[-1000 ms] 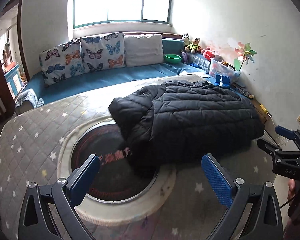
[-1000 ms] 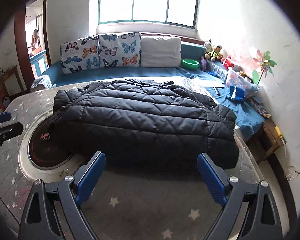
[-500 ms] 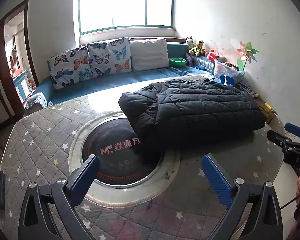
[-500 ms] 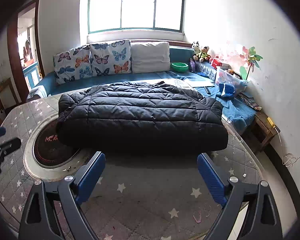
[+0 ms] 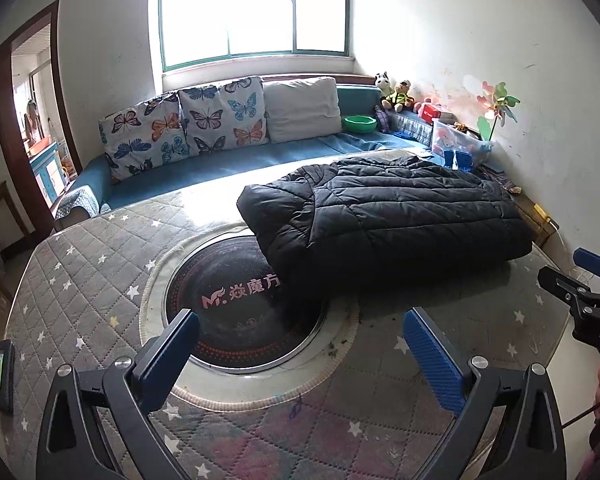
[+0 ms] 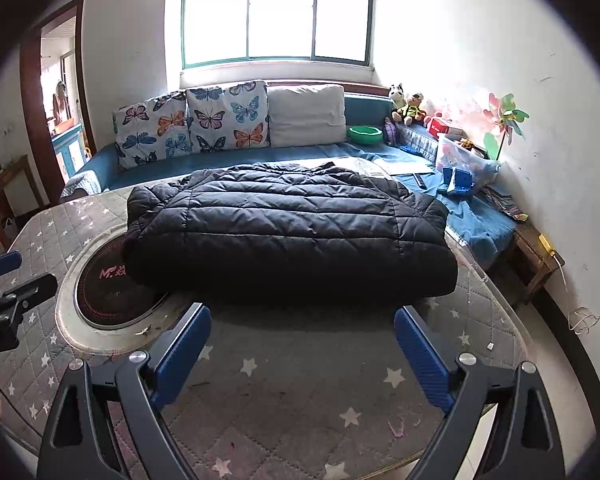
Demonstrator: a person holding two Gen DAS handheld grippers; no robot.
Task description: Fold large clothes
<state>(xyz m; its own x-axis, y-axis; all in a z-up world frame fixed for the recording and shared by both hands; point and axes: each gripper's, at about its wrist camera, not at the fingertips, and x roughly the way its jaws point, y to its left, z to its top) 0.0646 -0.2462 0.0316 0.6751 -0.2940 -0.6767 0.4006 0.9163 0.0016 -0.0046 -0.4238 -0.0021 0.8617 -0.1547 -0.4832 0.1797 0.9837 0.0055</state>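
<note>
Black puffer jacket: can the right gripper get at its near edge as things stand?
Probably yes. The right gripper is open and empty, facing the black puffer jacket head-on. Only bare quilted table cover lies between its fingers and the near edge; nothing blocks the way.

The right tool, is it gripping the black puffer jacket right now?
No, the right tool is open and empty above the quilted table cover, clear of the folded black puffer jacket.

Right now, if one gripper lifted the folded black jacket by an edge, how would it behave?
The black puffer jacket looks soft and quilted, so it would probably sag and unfold. Its puffy bulk suggests it is light for its size. The smooth shell may slip between the right gripper fingers.
</note>
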